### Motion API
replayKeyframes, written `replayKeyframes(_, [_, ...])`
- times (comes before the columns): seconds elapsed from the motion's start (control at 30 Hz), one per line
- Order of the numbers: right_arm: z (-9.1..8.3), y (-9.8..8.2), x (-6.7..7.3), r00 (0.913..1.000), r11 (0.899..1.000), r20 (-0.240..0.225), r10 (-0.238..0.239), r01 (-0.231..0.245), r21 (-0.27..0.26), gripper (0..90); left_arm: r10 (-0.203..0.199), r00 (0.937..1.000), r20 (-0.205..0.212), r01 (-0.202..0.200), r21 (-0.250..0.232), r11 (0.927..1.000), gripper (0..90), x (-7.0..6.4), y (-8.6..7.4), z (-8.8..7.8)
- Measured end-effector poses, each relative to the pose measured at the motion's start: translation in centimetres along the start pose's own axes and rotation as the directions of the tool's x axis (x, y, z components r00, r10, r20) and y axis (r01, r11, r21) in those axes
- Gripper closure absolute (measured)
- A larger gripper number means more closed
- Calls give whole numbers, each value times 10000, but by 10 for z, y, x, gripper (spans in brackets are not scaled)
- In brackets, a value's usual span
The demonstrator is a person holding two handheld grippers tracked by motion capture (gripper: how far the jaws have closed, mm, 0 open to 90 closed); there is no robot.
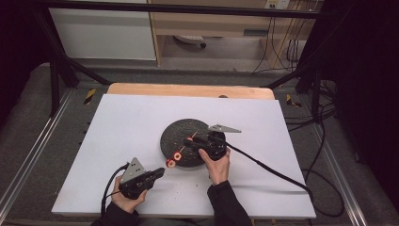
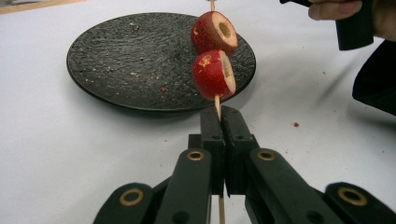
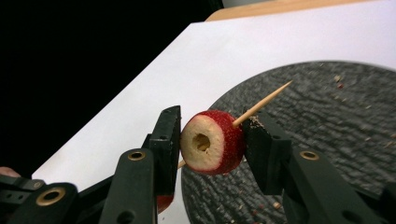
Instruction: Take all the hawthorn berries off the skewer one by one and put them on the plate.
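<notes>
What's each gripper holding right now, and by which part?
Left gripper is shut on the wooden skewer, at the bare stick just below the two fruit pieces. Right gripper clamps the upper fruit piece across its red sides, over the black plate.

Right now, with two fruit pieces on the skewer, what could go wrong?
1. The left claw pinches only the thin skewer below the lower fruit piece, so the stick could bend, snap or twist.
2. The right claw squeezes the upper fruit piece; pressing harder may crush or split it around the skewer.
3. If a piece slips off the pointed end, it could miss the black plate and roll away.
</notes>
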State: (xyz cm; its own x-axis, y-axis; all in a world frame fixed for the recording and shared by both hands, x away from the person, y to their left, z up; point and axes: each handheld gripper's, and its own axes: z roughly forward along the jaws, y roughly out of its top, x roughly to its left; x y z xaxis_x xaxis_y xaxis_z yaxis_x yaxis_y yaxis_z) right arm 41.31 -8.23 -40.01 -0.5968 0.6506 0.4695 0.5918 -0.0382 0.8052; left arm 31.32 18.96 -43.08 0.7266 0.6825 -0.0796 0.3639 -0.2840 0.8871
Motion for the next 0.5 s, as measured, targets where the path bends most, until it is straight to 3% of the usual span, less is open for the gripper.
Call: replayKeyframes(0.5, [-19,36,-14,9985,9978,521,-180,212,-624,596,80,10000,-22,-81,-184,9998,884,0,0,-4])
